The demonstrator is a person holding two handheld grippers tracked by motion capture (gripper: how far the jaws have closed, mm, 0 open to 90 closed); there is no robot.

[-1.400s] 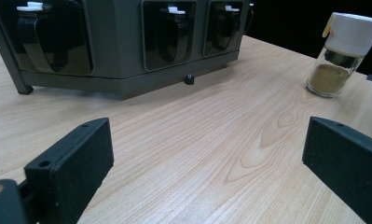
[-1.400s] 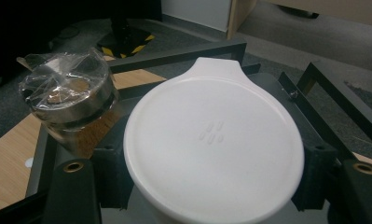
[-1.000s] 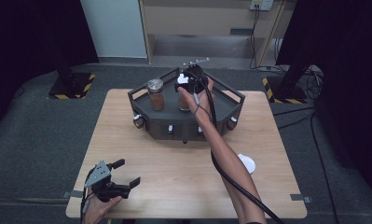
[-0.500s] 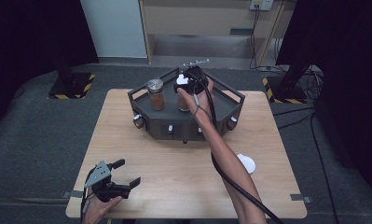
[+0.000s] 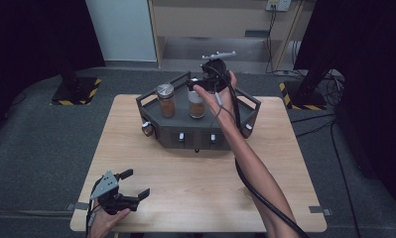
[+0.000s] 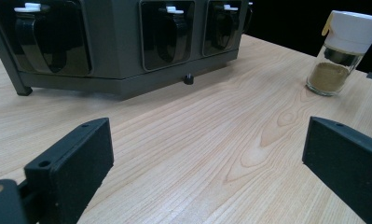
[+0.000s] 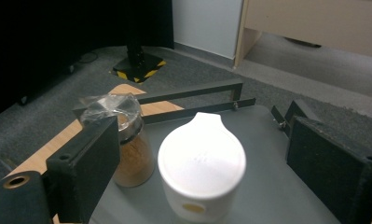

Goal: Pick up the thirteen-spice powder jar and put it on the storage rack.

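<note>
Wooden table, upright white-capped jar between right gripper's wide-spread fingers; left gripper spread wide, empty.

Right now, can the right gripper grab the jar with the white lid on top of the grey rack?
Probably yes. The right gripper hangs just above the white-lidded jar on the grey rack, jaws open wider than the lid. The clear-topped jar stands close beside it, so one jaw might bump it.

Both grippers: 2 blocky black jaws, grey three-cornered top plate, thick black cable; forearms unsleeved.
</note>
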